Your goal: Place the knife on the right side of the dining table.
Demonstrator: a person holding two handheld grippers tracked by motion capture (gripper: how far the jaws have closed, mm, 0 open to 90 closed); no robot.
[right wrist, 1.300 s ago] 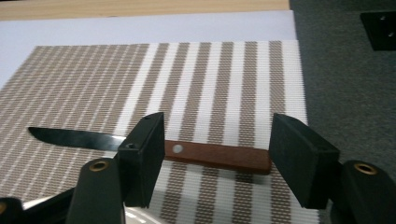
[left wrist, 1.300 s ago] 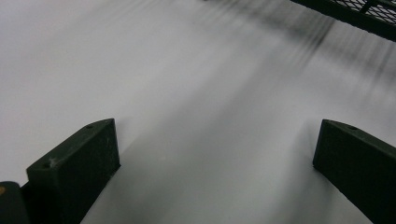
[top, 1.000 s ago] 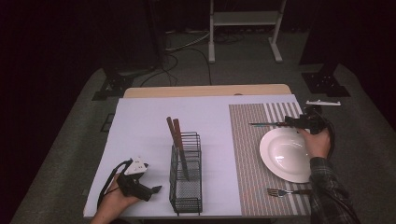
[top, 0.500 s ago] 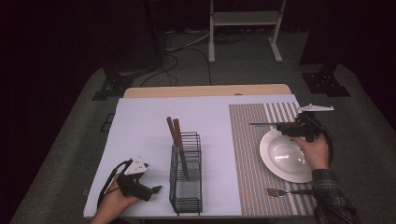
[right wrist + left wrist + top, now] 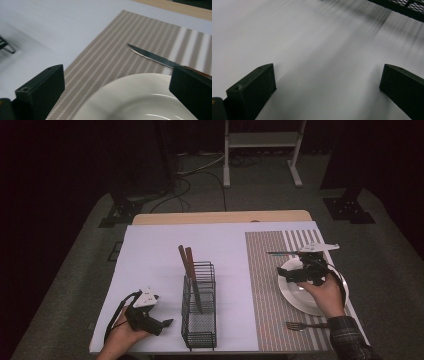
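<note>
A white plate point(image 5: 292, 292) lies on a striped placemat point(image 5: 265, 285) at the right of the table. My right gripper point(image 5: 286, 272) hovers over the plate's far-left part, open, with nothing between its fingers. In the right gripper view, the right gripper point(image 5: 117, 77) has the plate point(image 5: 140, 100) under its jaws. Just beyond it a knife point(image 5: 152, 56) lies flat on the placemat point(image 5: 112, 50). From above, the knife point(image 5: 282, 253) lies past the plate's far rim. My left gripper point(image 5: 169, 322) rests open near the front left edge. The left gripper point(image 5: 327, 75) has only bare white tabletop between its jaws.
A black wire basket point(image 5: 200, 312) stands at the centre front, with two brown-handled utensils point(image 5: 187, 265) leaning in it. Its edge point(image 5: 402, 7) shows ahead of my left gripper. A fork point(image 5: 305, 325) lies on the placemat, in front of the plate. The white table cover point(image 5: 160, 265) is bare at the left.
My right gripper has drawn back from the knife's handle end, toward the person and leftward, over the plate. The knife stays lying where it was. The left gripper has not moved.
</note>
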